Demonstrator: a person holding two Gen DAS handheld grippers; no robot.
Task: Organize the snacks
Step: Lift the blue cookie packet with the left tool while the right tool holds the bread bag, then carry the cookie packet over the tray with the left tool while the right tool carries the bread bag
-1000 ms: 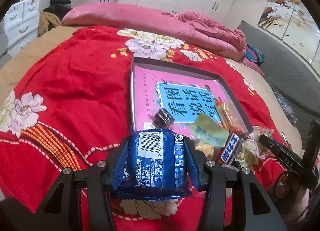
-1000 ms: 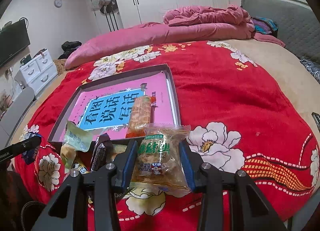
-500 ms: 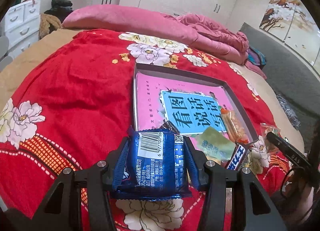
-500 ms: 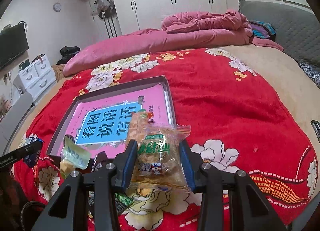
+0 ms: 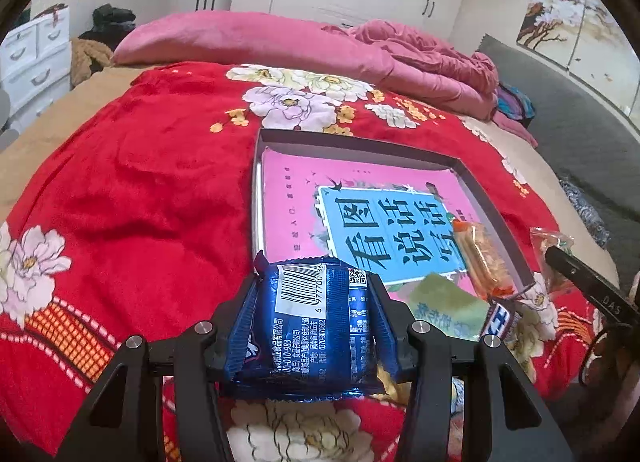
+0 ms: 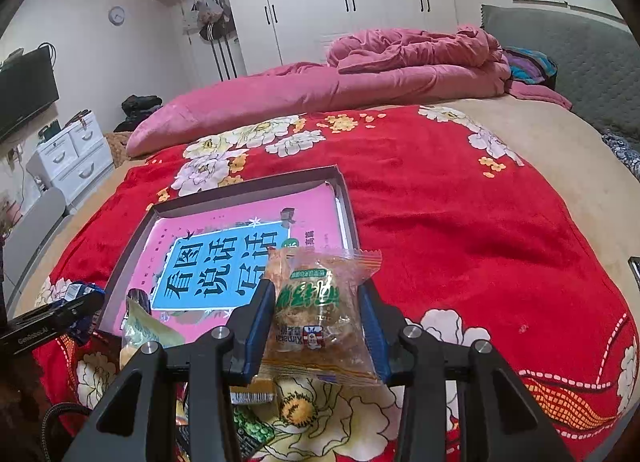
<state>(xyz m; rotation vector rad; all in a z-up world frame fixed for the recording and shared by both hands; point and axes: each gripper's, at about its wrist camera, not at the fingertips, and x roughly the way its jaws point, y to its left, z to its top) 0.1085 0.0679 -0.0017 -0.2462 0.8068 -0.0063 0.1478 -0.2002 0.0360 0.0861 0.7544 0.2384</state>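
Note:
My left gripper [image 5: 314, 294] is shut on a blue snack packet [image 5: 310, 326] with a barcode, held above the near left corner of a shallow grey box [image 5: 352, 141] lined with a pink and blue book cover. My right gripper [image 6: 318, 298] is shut on a clear packet of brown pastry [image 6: 320, 318], held over the box's [image 6: 240, 187] near right corner. An orange snack stick pack [image 5: 482, 258] lies in the box. A green packet [image 5: 444, 304] leans on its near edge, also in the right wrist view [image 6: 140, 328].
Loose snacks lie on the red floral blanket [image 5: 140, 181] in front of the box, among them a blue-and-white bar [image 5: 500, 316] and a green wrapper [image 6: 250, 430]. Pink bedding [image 6: 320, 89] is piled behind. White drawers [image 6: 72, 153] stand left.
Both grippers have risen and moved forward toward the box, each still holding its packet. The box looks closer and lower in both views.

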